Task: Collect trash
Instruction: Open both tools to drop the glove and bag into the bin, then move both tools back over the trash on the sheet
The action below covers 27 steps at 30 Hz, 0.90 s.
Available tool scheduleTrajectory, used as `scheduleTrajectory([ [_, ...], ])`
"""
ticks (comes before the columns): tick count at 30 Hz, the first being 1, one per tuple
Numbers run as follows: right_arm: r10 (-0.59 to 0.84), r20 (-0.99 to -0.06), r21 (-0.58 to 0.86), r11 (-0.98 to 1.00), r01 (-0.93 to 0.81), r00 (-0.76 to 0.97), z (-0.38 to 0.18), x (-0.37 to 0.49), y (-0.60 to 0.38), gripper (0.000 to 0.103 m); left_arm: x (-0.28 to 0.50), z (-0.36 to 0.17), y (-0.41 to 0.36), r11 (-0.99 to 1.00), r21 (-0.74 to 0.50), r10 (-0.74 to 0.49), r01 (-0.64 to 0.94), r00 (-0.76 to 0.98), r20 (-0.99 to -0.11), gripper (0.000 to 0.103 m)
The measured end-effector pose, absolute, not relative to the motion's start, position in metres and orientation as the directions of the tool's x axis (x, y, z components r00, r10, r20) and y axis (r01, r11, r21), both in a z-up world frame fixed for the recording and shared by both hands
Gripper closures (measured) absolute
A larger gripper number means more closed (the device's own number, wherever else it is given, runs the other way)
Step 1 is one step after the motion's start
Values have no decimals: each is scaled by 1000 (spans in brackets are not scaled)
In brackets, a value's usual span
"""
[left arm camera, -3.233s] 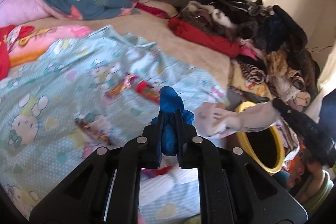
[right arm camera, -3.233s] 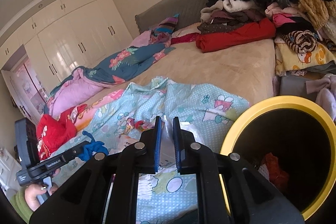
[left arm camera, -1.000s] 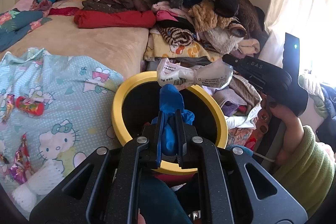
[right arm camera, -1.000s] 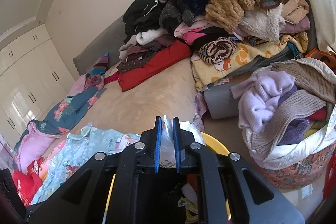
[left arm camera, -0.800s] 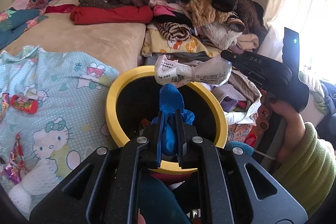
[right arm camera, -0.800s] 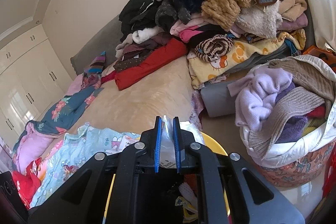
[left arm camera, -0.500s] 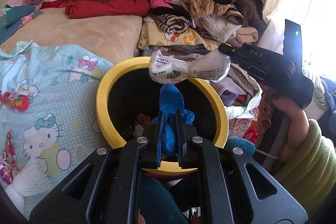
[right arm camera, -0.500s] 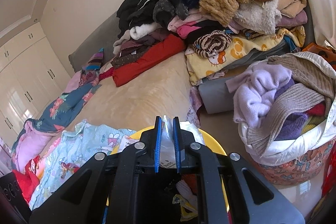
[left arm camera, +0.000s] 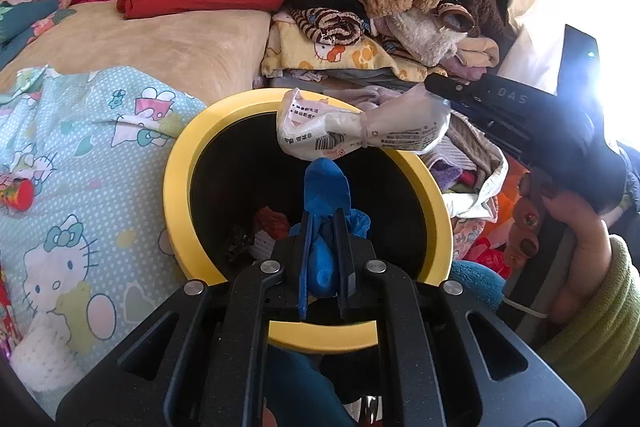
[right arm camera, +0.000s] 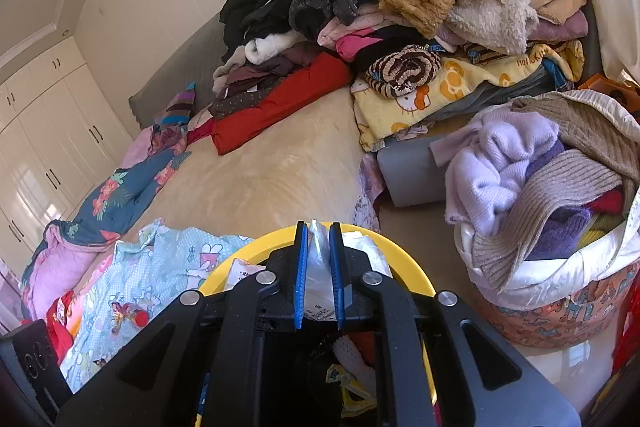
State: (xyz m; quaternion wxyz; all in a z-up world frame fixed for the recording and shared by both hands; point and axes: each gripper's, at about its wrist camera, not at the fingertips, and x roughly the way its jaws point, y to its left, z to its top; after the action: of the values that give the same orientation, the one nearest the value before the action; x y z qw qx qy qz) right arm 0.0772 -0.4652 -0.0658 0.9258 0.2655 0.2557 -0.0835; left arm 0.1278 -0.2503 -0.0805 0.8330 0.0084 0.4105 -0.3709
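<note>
Over the yellow bin (left arm camera: 176,187): drop-off step. Left gripper (left arm camera: 323,227) clenched on a blue glove (left arm camera: 326,187), right gripper (right arm camera: 319,267) clamped on a plastic wrapper (left arm camera: 360,131), both above the opening. Next, in all likelihood: jaws opened, both pieces dropped inside.

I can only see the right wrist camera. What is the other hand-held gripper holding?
Observer: The left hand-held gripper is shut on a crumpled blue piece of trash.
Operator: Is it near the yellow bin?
Observer: Yes. In the left wrist view the blue piece shows right in front of the bin's dark opening.
Operator: What about my white wrapper?
Observer: It sticks out sideways from the right hand-held gripper, across the bin's far rim.
</note>
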Motion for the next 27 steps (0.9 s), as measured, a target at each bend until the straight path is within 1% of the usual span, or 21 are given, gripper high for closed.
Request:
scheduleTrajectory([
  [5, -15, -521, 450, 845, 290, 853, -66, 78, -466, 91, 133, -85, -253, 727, -299, -610, 617, 381, -695, 97],
  [6, -12, -526, 456, 840, 294, 850, -68, 78, -468, 86, 134, -85, -253, 726, -303, -611, 617, 379, -695, 97],
  [7, 0, -534, 476, 826, 300, 846, -71, 79, -470, 85, 134, -86, -252, 728, -304, -610, 614, 379, -696, 93],
  [8, 10, -539, 489, 818, 304, 842, -73, 79, -471, 81, 135, -86, -252, 731, -305, -608, 610, 380, -697, 80],
  [9, 8, -543, 496, 810, 313, 839, -75, 79, -473, 72, 135, -86, -251, 736, -305, -604, 604, 384, -698, 72],
  [10, 3, -543, 497, 807, 318, 840, -76, 79, -473, 63, 136, -85, -248, 745, -305, -598, 593, 391, -699, 57],
  [11, -1, -543, 496, 807, 322, 839, -76, 78, -472, 60, 136, -85, -246, 752, -305, -593, 585, 399, -699, 47],
  [12, -2, -545, 493, 808, 323, 838, -76, 79, -471, 57, 135, -83, -243, 759, -302, -589, 577, 410, -696, 41],
  [13, -3, -547, 487, 812, 321, 837, -75, 80, -469, 56, 135, -82, -242, 764, -297, -585, 572, 421, -694, 28],
  [14, -4, -547, 480, 818, 317, 837, -74, 80, -467, 56, 134, -80, -239, 773, -289, -577, 564, 436, -691, 11],
  [15, -5, -545, 475, 822, 314, 838, -73, 80, -465, 54, 134, -78, -236, 780, -286, -572, 557, 448, -687, 10],
  [18, 1, -543, 458, 838, 295, 840, -70, 82, -455, 46, 132, -73, -228, 797, -272, -556, 539, 479, -679, 10],
  [22, 13, -551, 443, 852, 279, 834, -67, 84, -445, 40, 128, -66, -216, 820, -245, -527, 517, 519, -673, 10],
  [27, 26, -553, 424, 869, 255, 833, -62, 87, -432, 35, 126, -61, -198, 845, -223, -497, 487, 558, -665, 10],
])
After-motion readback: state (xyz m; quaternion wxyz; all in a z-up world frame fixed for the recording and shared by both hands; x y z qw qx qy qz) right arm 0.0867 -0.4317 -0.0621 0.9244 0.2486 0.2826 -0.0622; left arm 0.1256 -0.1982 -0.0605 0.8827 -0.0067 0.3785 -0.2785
